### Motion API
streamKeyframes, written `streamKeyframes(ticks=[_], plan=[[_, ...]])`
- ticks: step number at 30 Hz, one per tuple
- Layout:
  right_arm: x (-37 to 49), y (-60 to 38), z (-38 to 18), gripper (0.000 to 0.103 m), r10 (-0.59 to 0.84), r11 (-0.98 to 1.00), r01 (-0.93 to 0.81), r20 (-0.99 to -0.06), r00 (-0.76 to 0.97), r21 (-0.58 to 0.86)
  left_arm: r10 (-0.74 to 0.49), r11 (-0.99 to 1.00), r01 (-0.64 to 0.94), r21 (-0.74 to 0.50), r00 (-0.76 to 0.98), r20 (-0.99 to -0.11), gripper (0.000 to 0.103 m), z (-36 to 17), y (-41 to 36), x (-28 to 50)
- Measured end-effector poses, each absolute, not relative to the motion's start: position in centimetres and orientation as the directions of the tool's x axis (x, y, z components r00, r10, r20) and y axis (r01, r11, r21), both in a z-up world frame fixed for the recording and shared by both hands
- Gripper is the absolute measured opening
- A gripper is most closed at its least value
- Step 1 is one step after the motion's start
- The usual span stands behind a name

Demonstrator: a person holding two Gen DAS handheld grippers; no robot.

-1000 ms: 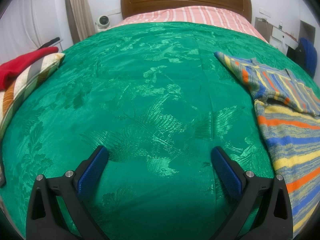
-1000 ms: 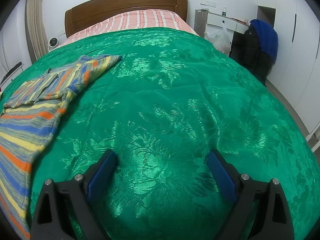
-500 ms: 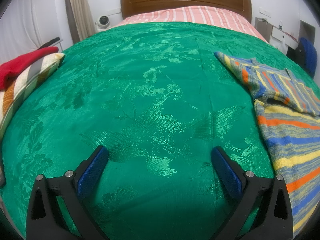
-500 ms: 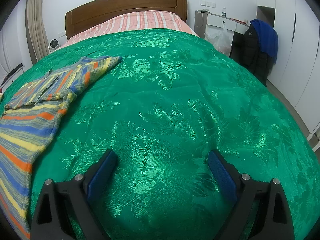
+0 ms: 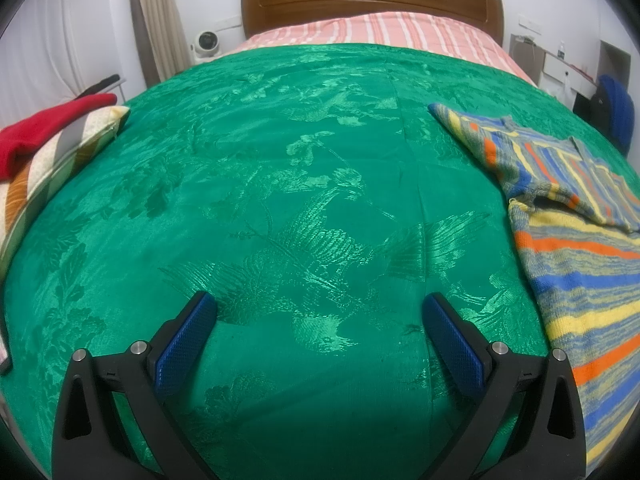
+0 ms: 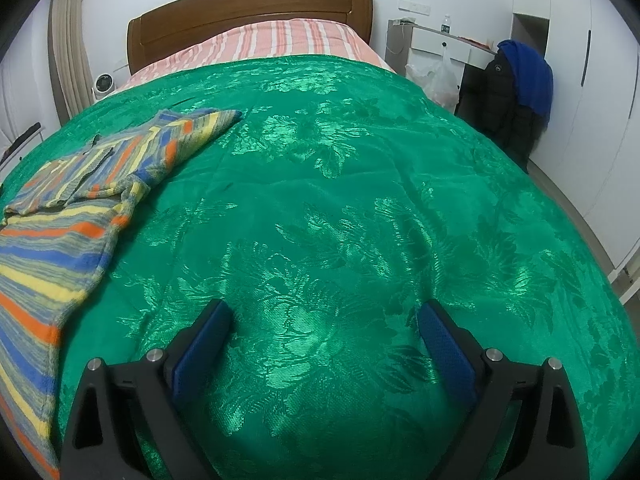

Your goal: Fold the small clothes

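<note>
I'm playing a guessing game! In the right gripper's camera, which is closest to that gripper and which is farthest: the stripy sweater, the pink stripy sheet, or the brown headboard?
1. Stripy sweater, on the green cover to the left of the right gripper.
2. Pink stripy sheet, at the bed's far end.
3. Brown headboard, behind that sheet, against the wall.

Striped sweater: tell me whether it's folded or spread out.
Partly folded. The striped sweater lies flat on the green bedspread, one sleeve folded across its chest; its lower end runs out of frame.
</note>
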State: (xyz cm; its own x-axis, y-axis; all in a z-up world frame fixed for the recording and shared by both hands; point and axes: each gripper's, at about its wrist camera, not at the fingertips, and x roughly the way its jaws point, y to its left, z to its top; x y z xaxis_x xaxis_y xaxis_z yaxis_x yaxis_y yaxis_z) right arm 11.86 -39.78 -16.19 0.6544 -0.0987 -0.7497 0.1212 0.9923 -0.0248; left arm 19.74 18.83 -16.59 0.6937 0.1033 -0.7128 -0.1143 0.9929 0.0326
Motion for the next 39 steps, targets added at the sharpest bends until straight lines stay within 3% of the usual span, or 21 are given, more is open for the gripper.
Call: streamKeyframes(ticks=[27, 33, 36, 39], plan=[[11.3, -40.5, -15.9, 0.095, -0.042, 0.993, 0.107, -0.739, 0.673, 0.04, 0.105, 0.993, -0.114, 0.036, 0.692, -0.714, 0.103, -16.6, 18.7, 19.9], [11.1, -41.0, -14.4, 0.095, 0.07, 0.99, 0.049, -0.768, 0.636, 0.131, 0.088, 0.992, -0.128, 0.007, 0.635, -0.768, 0.103, -16.3, 19.1, 20.4], [8.1, -40.6, -11.2, 0.095, 0.215, 0.973, -0.071, -0.755, 0.619, 0.219, -0.047, 0.996, -0.036, -0.077, 0.525, -0.85, 0.101, -14.5, 19.0, 18.9], [3.8, -38.6, -8.9, 0.095, 0.354, 0.934, -0.237, -0.78, 0.517, 0.267, -0.252, 0.968, 0.123, -0.22, 0.483, -0.839, 0.102, -12.5, 18.5, 14.1]])
